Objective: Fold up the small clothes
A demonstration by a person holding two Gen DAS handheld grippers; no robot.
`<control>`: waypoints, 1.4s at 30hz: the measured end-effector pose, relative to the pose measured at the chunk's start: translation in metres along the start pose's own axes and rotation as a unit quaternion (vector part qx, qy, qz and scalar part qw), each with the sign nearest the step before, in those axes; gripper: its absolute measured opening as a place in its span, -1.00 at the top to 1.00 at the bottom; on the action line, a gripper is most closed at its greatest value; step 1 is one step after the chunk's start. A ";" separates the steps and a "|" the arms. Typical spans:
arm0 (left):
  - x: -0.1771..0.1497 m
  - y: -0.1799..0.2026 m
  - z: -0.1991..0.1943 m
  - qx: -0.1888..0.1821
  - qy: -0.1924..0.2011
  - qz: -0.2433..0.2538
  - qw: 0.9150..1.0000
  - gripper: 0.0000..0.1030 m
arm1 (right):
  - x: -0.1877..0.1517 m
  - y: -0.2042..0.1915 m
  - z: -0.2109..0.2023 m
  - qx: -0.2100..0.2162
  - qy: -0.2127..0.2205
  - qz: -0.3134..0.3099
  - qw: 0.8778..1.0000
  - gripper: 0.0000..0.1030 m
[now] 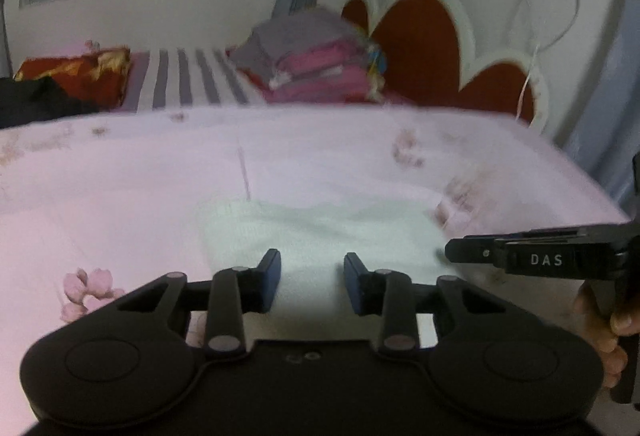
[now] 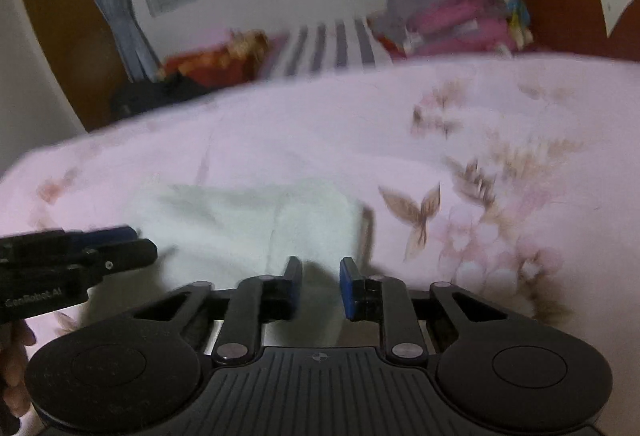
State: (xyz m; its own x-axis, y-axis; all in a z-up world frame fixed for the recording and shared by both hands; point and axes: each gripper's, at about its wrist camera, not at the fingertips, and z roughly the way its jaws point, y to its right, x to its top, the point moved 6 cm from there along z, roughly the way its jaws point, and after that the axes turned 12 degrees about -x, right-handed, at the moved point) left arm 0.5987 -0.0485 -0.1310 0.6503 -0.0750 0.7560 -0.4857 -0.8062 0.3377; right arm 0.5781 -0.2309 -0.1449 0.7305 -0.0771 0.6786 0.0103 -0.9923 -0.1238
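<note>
On the far left of the pink flowered sheet (image 1: 120, 196) nothing belongs to the task. The white cloth (image 1: 320, 232) lies flat near the front edge of the bed, in front of both claws, already looking folded into a rough rectangle with a crease down its middle.

The left gripper (image 1: 312, 282) hovers over the cloth's near edge, its 2 fingers apart with only cloth showing behind the gap and nothing pinched. To its right, the right gripper (image 2: 320, 286) hangs over the cloth's right part, fingers a little apart and also empty; a hand (image 1: 600, 328) is visible on its handle.

For the next fold, I judge it best to bring each claw down onto 1 near corner and take up every layer before closing. Then lift both corners together at an even pace, so the thin cloth does not skew or bunch. Blur hides the exact edges, so aim carefully.
</note>
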 end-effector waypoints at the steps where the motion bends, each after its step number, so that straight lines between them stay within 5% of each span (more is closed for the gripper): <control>1: -0.002 0.001 -0.004 -0.005 0.007 -0.004 1.000 0.28 | 0.000 0.000 -0.009 0.012 0.005 0.004 1.000 0.58; 4: -0.013 0.002 0.010 -0.003 -0.023 0.005 1.000 0.28 | -0.013 -0.010 -0.008 0.039 -0.014 -0.017 0.999 0.58; 9: -0.013 0.005 0.011 -0.004 -0.031 0.003 1.000 0.33 | -0.024 -0.011 0.008 0.017 -0.034 -0.016 0.999 0.58; 16: -0.039 0.022 -0.009 -0.004 -0.041 0.039 0.998 0.33 | -0.046 -0.023 -0.024 0.024 -0.020 -0.069 0.997 0.59; 26: -0.081 0.036 -0.049 -0.005 -0.054 0.024 0.998 0.32 | -0.086 -0.024 -0.072 0.070 -0.022 -0.045 0.996 0.59; 37: -0.131 0.046 -0.085 -0.008 -0.076 0.033 0.997 0.24 | -0.152 -0.034 -0.105 0.050 -0.053 -0.070 0.995 0.59; 42: -0.125 0.041 -0.098 -0.019 -0.064 0.001 0.998 0.22 | -0.147 -0.036 -0.117 0.026 -0.044 -0.061 0.997 0.59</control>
State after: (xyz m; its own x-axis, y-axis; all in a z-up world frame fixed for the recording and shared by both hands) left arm 0.4407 -0.0145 -0.1564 0.7168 -0.1534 0.6802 -0.5078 -0.7833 0.3585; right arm 0.3909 -0.1956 -0.1557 0.7786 0.0548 0.6251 0.1364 -0.9871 -0.0833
